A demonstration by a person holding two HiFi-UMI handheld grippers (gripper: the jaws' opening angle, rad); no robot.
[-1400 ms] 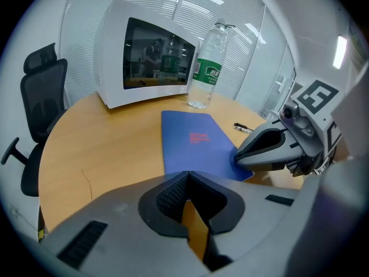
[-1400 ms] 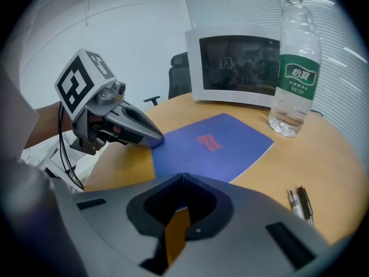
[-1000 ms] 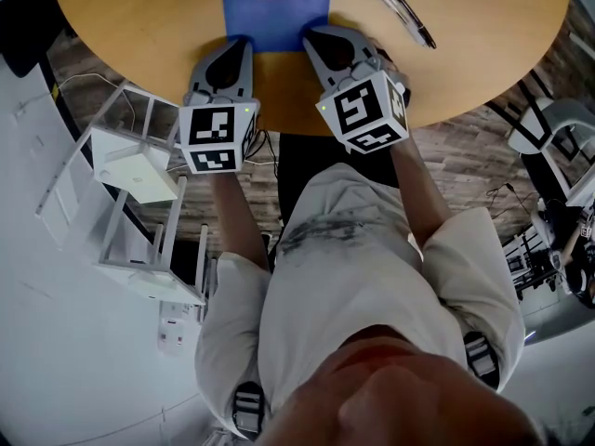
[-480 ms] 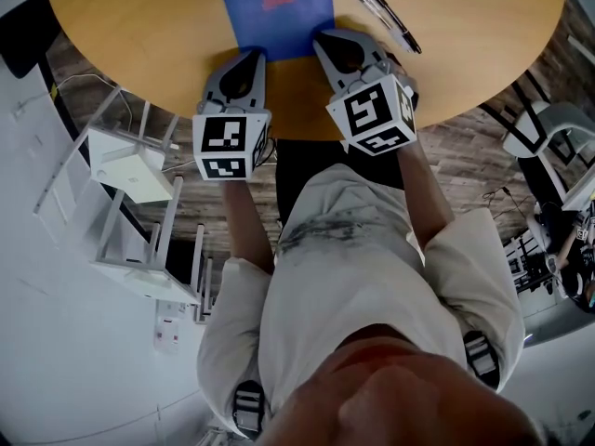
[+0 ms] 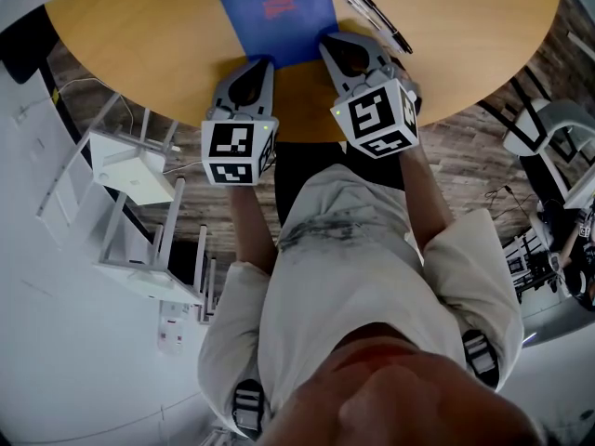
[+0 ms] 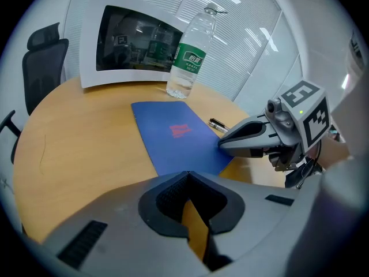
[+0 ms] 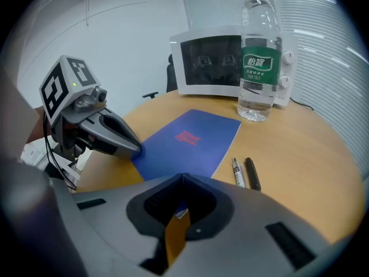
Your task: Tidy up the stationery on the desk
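As far as can be told from the layout, looks barely begun, if begun at all. Finds the blue folder (image 5: 274, 7) flat on the bench (image 5: 139, 35) at top centre of the head view, closed, red print up. Has the left gripper (image 5: 263, 61) at the folder's near left corner and the right gripper (image 5: 327, 40) at its near right corner, both tips touching or just beside the edge. Shows both pairs of jaws pressed together in their own views, with only bare wood through the slot of the left and a sliver of blue through the slot of the right. Reads as closed and holding nothing, though cannot quite rule out a nip on that corner.

Places a black pen (image 5: 381, 17) and a silvery pen (image 5: 358, 8) side by side, just right of the folder at upper right of the head view, apart from either gripper. Puts a water bottle (image 7: 258, 62) upright beyond the folder, upper right of the right gripper view, before a white-framed screen (image 7: 213, 59).

Leaves, by this reckoning, everything: squaring or moving the folder, gathering the two pens, perhaps laying them with or on it. Gives no sign of any tray or holder to receive them.
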